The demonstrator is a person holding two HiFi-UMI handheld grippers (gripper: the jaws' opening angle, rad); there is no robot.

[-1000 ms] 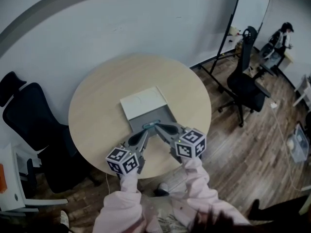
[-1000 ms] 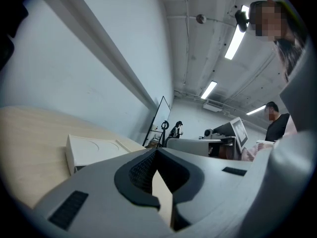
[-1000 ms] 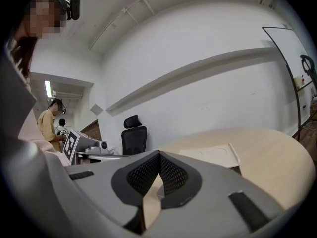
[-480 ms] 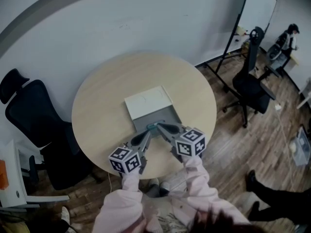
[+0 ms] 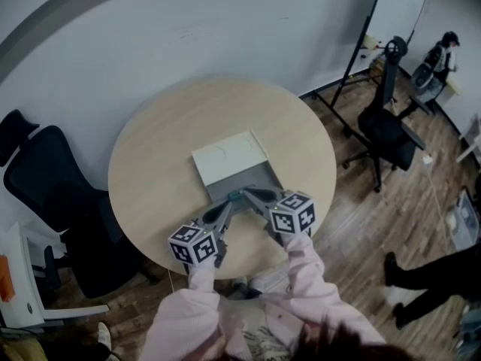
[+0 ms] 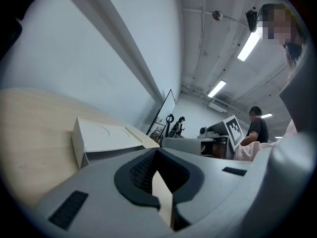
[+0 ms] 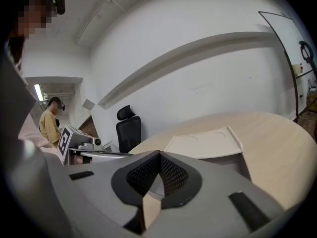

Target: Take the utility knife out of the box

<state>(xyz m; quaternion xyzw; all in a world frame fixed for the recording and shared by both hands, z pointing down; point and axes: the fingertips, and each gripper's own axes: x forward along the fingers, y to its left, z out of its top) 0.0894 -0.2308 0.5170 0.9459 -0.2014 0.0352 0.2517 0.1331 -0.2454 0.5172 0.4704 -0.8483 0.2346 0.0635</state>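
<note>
**Closed jaws at the box mouth**

On the table [image 5: 150, 171] the box [image 5: 229, 155] stands half open. I read left gripper [image 5: 228, 204] and right gripper [image 5: 248, 194] both closed, empty. The teal utility knife [image 5: 234, 195] lies at their tips. Risk: closed jaws shove it deeper.

Round light-wood table [image 5: 150, 164] stands centre, close to a pale grey wall [image 5: 225, 28] crossed by a darker grey band. Black high-backed office chair [image 5: 45, 186] sits just left of the table. A second black office chair [image 5: 385, 130] stands on brown wood-plank floor [image 5: 361, 224] to the right. White board on a black stand [image 5: 398, 10] is far right, with one person [image 5: 440, 51] beyond it. Dark-trousered legs [image 5: 428, 277] show at near right.
</note>
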